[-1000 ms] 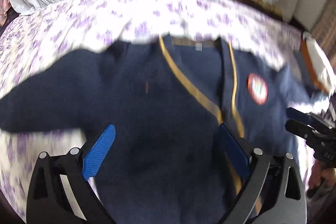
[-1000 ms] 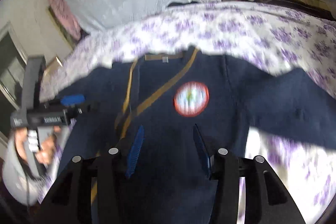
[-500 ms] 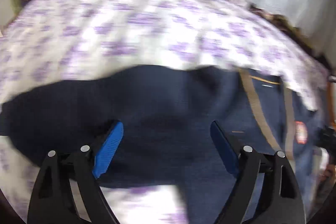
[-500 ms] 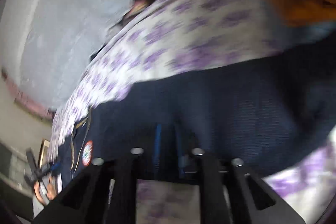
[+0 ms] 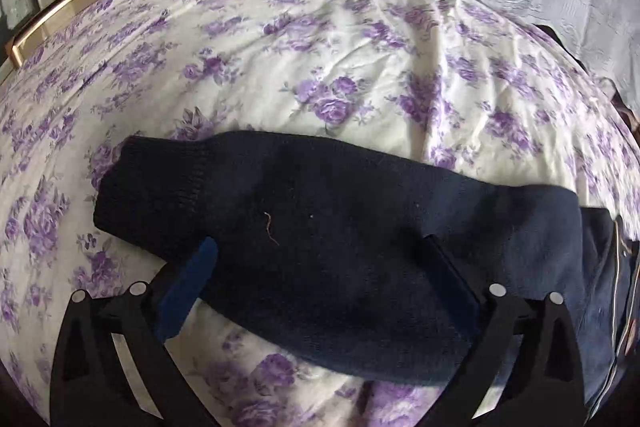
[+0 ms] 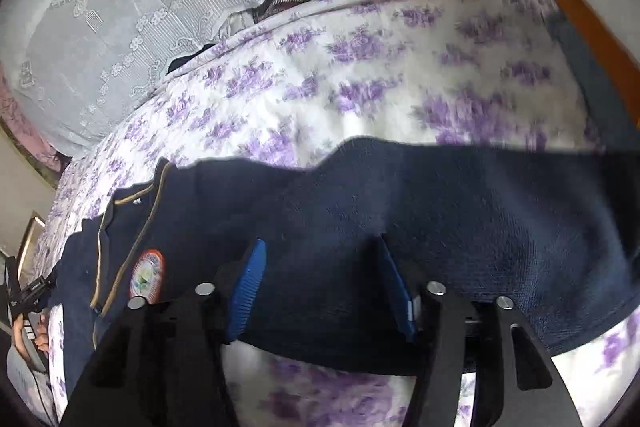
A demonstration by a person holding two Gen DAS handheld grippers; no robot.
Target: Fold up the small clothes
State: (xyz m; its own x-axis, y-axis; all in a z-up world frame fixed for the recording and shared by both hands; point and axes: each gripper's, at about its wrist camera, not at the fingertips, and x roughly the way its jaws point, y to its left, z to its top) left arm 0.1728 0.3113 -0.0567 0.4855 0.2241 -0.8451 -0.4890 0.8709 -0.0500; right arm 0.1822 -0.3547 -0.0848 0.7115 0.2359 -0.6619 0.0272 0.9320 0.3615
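A navy cardigan (image 6: 208, 227) with yellow trim and a round badge (image 6: 147, 274) lies flat on the floral bedsheet (image 5: 320, 39). Its one sleeve (image 5: 304, 219) stretches across the left wrist view, ribbed cuff (image 5: 148, 187) at the left. My left gripper (image 5: 320, 243) hovers over that sleeve, jaws opening wide, and its pads do not press the cloth. The other sleeve (image 6: 480, 219) runs to the right in the right wrist view. My right gripper (image 6: 320, 245) sits over it, jaws opening, with the sleeve under and between the blue pads (image 6: 248, 283) but not pinched.
A pale lace cover (image 6: 120, 7) hangs behind the bed. A white item with an orange edge (image 6: 580, 7) lies at the far right. A wooden frame (image 5: 60, 11) stands past the bed's left edge. A hand with the other gripper (image 6: 28, 299) shows at the left.
Both grippers left the cardigan's body: the left went out along one sleeve toward its cuff, the right along the other. The right jaws were shut half a second ago and now stand apart.
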